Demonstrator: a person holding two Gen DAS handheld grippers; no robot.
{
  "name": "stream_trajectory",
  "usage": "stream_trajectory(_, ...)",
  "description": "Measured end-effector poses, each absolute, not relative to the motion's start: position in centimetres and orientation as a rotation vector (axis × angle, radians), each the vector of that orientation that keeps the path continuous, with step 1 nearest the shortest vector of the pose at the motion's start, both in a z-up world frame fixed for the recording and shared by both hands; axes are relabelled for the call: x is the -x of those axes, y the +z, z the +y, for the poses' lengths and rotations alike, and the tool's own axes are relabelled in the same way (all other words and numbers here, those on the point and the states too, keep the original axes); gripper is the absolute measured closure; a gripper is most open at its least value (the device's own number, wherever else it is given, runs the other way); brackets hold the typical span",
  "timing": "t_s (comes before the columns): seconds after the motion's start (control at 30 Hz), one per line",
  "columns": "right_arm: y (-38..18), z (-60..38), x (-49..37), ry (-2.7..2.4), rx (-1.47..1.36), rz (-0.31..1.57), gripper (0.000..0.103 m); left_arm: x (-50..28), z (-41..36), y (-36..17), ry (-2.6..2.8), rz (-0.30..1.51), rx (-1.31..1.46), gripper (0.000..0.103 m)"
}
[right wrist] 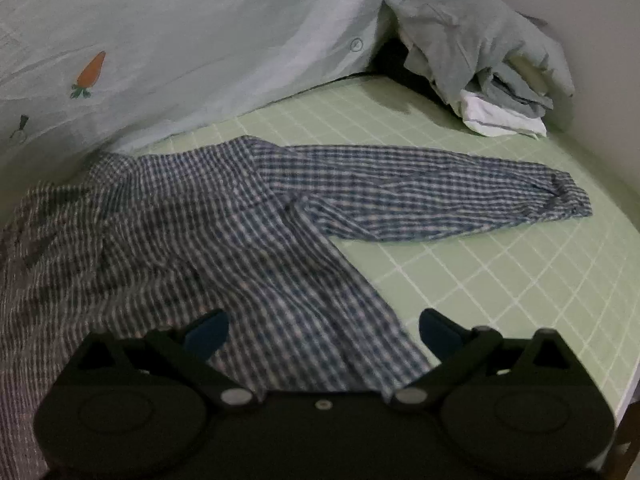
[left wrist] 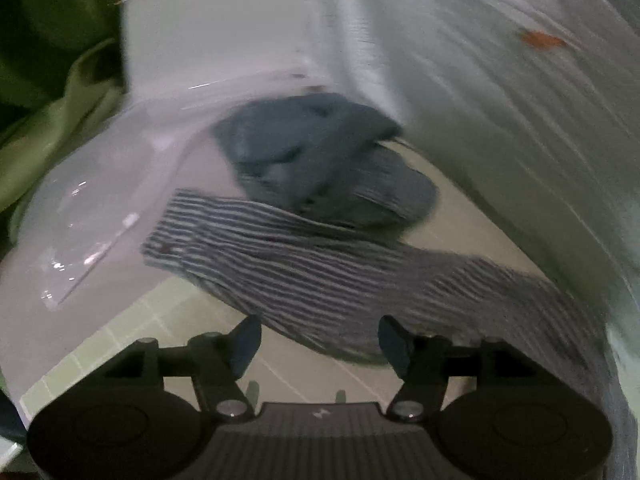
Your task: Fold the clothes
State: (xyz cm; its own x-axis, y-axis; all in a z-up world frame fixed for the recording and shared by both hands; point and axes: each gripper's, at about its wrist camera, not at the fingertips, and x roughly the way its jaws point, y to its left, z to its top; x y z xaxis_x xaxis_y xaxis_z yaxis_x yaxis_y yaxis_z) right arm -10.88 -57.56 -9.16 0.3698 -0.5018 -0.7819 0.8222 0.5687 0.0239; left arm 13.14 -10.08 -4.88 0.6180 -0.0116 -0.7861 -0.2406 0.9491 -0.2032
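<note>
Through my left gripper (left wrist: 318,344) the view is smeared, but its jaws stand apart with nothing between them; just ahead of them a sleeve of the blue-and-white checked cotton shirt (left wrist: 320,264) lies across the pale green grid-patterned sheet (left wrist: 280,376), and beyond the sleeve sits a crumpled dark grey-blue garment (left wrist: 320,160). To the right rises a pale light-green quilt (left wrist: 500,100) with an orange mark on it. Through my right gripper (right wrist: 324,334) the jaws are likewise wide and empty, poised over the lower edge of the shirt's body, whose other sleeve (right wrist: 440,208) stretches flat away to the right; far ahead on the right a heap of grey and white clothes (right wrist: 488,76) waits against the wall. I judge the shirt is spread but not yet folded. To do the fold well, I should pinch only the top layer at the cuff and carry each sleeve across the body, smoothing wrinkles before I crease anything.
</note>
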Motion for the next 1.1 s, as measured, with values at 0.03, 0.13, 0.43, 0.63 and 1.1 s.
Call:
stream_trajectory(0.03,-9.2,-57.8,11.3,-0.877,-0.450,0.817,0.005,-12.7,-11.1,-4.7,0.111,0.902,0.280,0.036)
stream_trajectory(0.13,-8.7,-59.0,11.8,-0.840,-0.405,0.819,0.008,-11.9,-14.1,-4.5,0.058,0.918,0.223,0.030)
stream_trajectory(0.43,-7.2,-65.5,5.8,-0.728,-0.338,0.755,0.013,-15.4,-20.8,-7.1,0.066,0.946,0.176,0.020)
stream_trajectory(0.63,-11.1,-69.0,-6.6,-0.505,-0.302,0.701,0.024,-21.2,-21.0,-11.7,0.170,0.948,0.156,0.020)
stream_trajectory(1.1,-16.0,-66.6,-29.1,-0.135,-0.170,0.826,0.049,-25.9,-18.8,-14.4,0.258,0.989,0.198,0.020)
